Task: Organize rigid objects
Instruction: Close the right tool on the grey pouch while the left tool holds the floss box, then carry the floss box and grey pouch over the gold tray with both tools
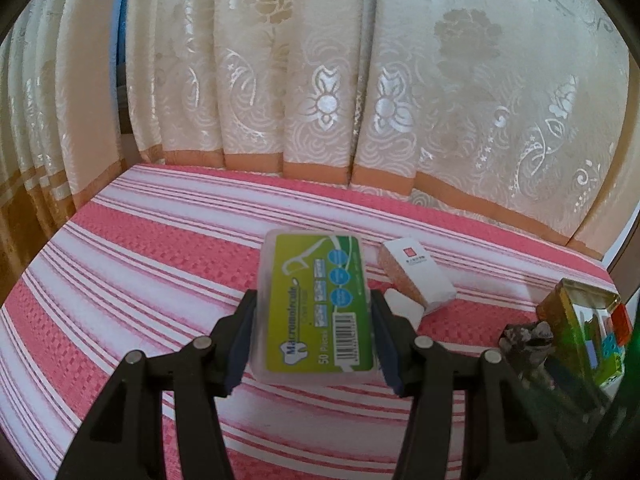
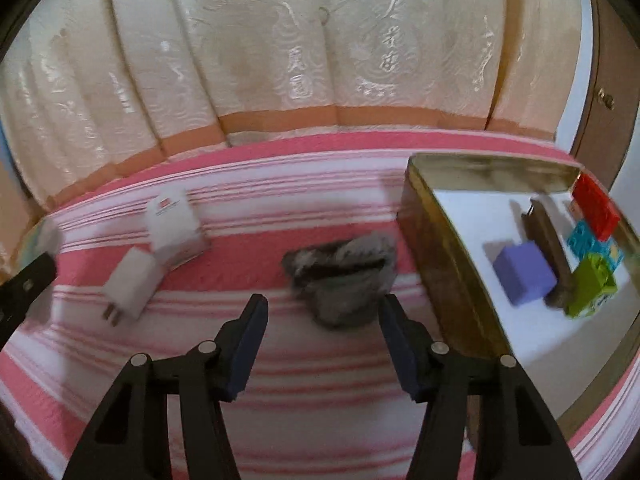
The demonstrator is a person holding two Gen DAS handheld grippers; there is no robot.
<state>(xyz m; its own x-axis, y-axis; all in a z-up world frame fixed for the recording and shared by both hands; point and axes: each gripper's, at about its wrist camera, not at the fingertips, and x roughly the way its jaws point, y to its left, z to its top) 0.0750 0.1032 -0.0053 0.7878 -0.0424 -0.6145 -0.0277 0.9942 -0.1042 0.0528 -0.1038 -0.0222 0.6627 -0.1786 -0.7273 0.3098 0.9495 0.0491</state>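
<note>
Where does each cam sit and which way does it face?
Left wrist: on the left gripper, looking along its jaws down at the striped cloth toward the curtain; jaws clamp a floss pick box.
Right wrist: on the right gripper, same heading; open jaws over a grey rock, beside the tin.
Shared: white box, charger plug, rock, tin, curtain.

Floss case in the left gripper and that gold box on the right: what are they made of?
Floss case: looks like frosted translucent plastic with a glossy green label inside. Gold box: probably tin-plated metal, going by its thin, shiny, reflective walls.
</note>
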